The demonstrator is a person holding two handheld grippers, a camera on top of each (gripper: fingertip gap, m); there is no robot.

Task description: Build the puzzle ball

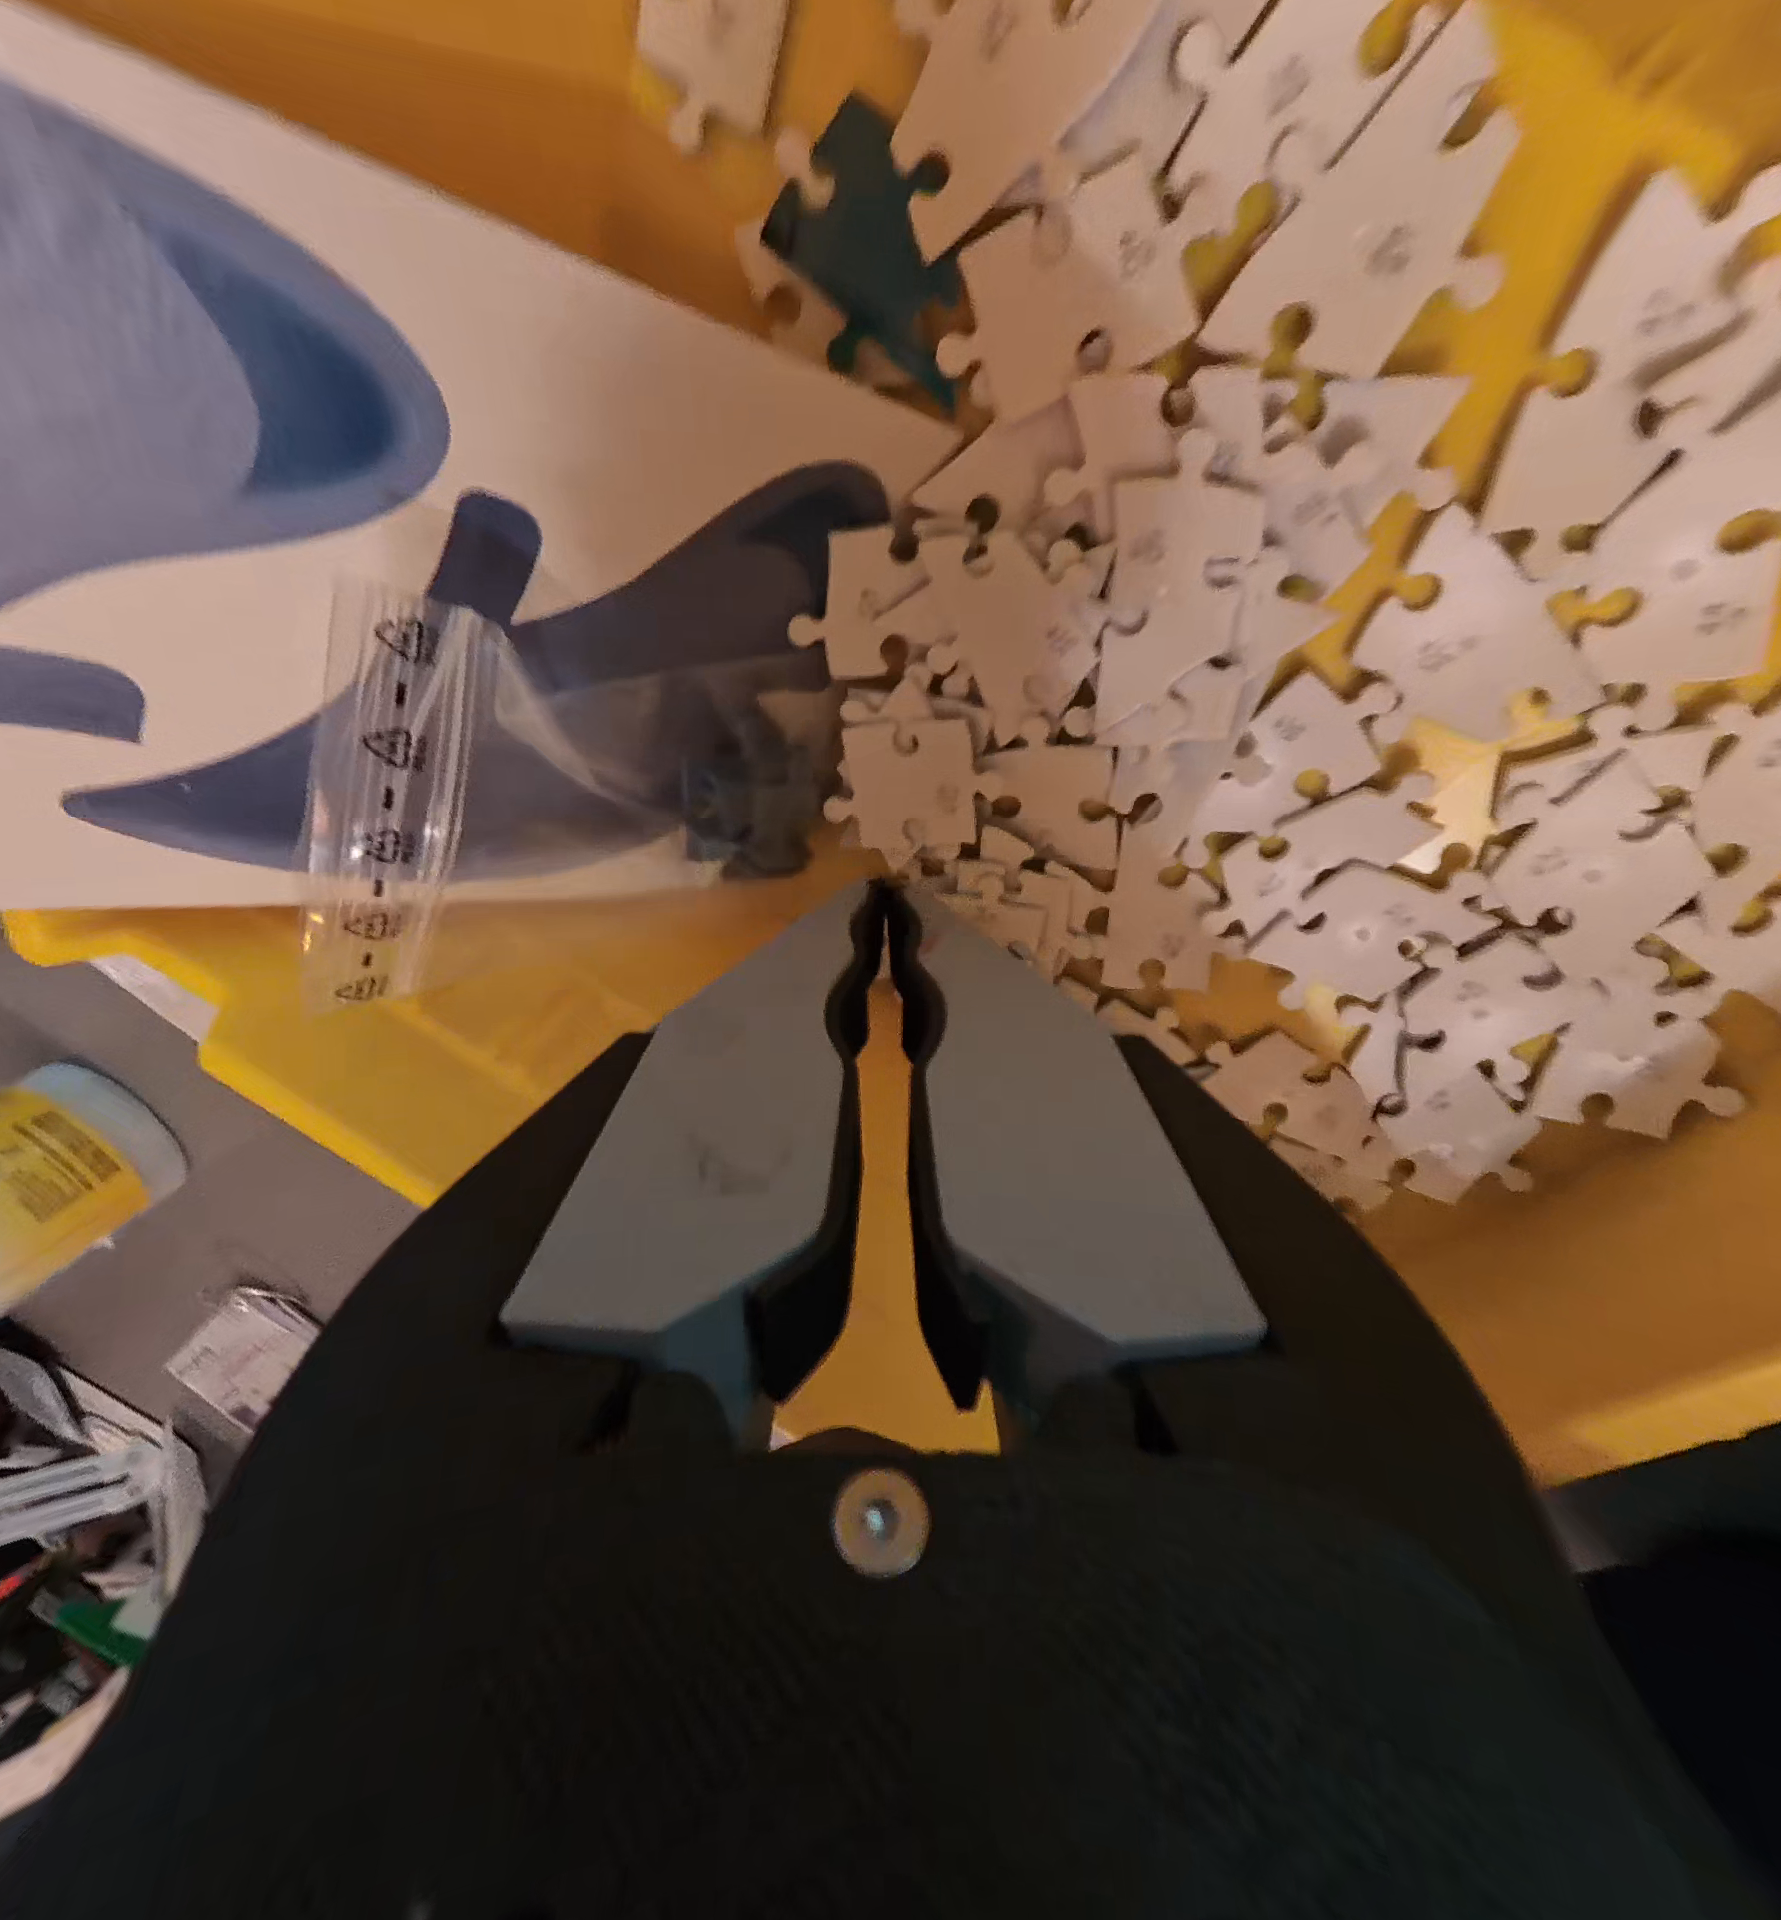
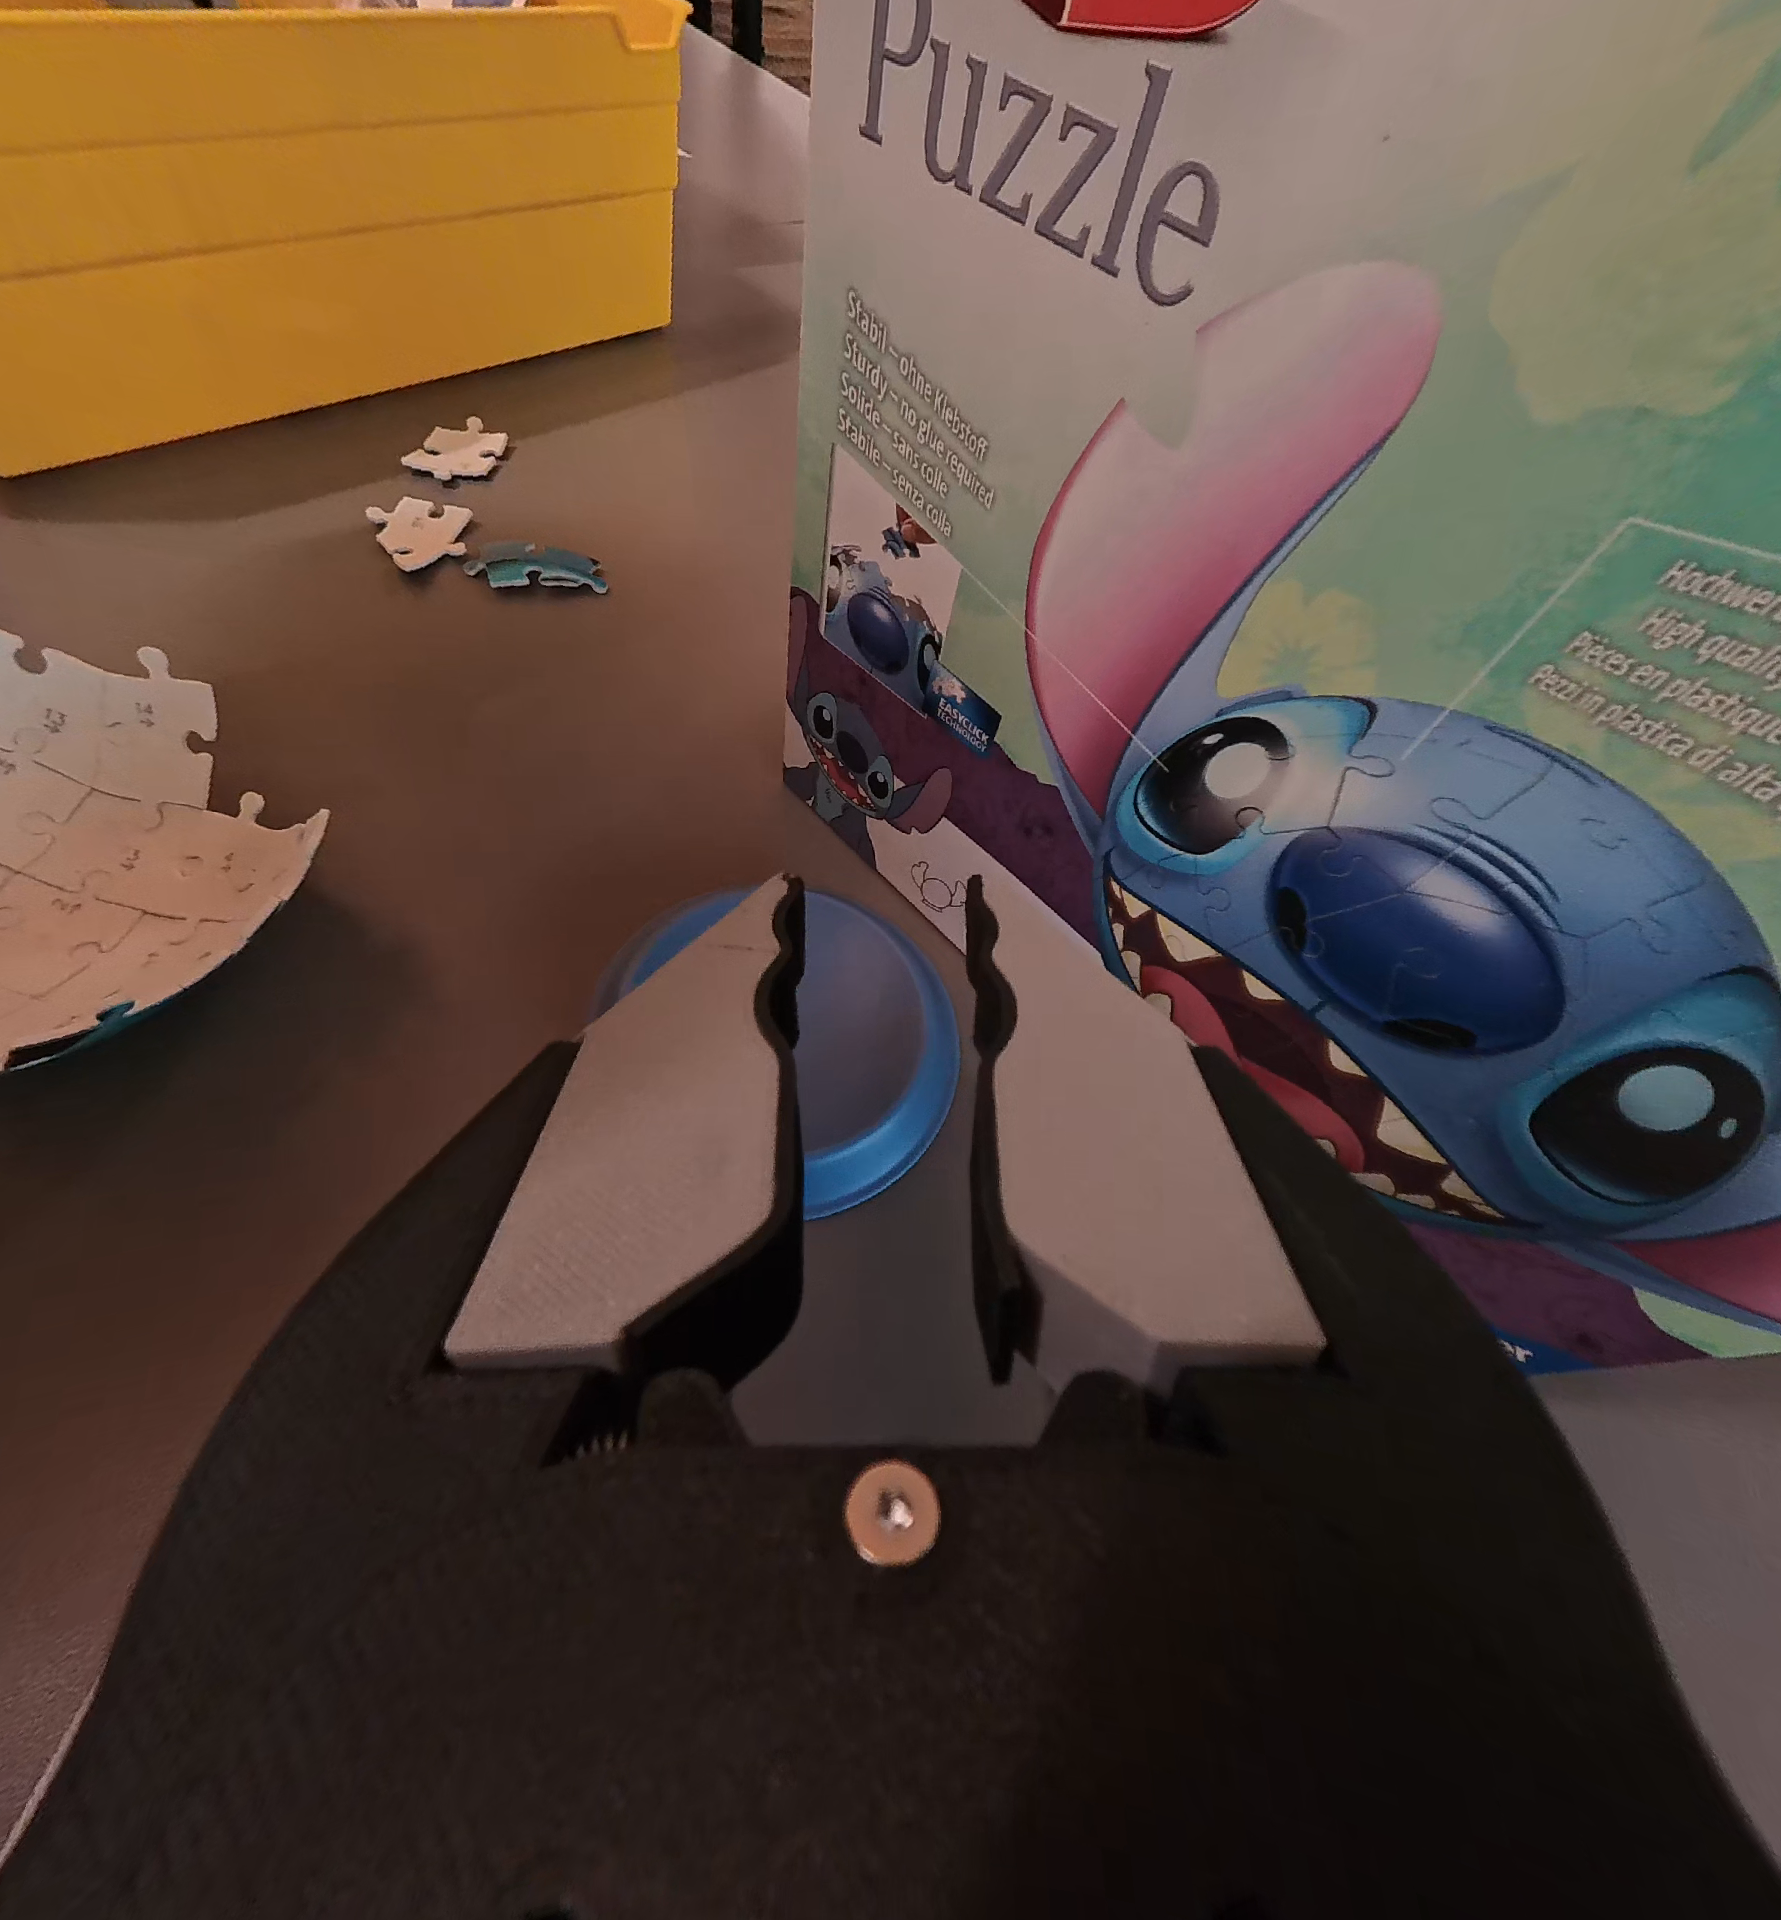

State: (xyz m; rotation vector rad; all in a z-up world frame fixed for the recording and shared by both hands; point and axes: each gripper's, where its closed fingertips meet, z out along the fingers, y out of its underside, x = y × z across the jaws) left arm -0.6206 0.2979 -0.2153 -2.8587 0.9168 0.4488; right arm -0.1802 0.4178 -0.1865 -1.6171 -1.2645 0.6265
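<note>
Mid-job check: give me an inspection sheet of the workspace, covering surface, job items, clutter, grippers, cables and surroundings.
Surface: grey table, dim light.
Job's things: half-built puzzle shell, white inside up; three loose pieces beside it; blue ring stand; puzzle box upright; yellow bin holding many pieces, a printed card and a clear bag.
Clutter: bottle and papers beside the bin.
Grippers: left gripper shut at the pile's edge, held piece not discernible; right gripper open, empty, over the stand.
Cables: nothing seen.
Surroundings: nothing seen.
</note>
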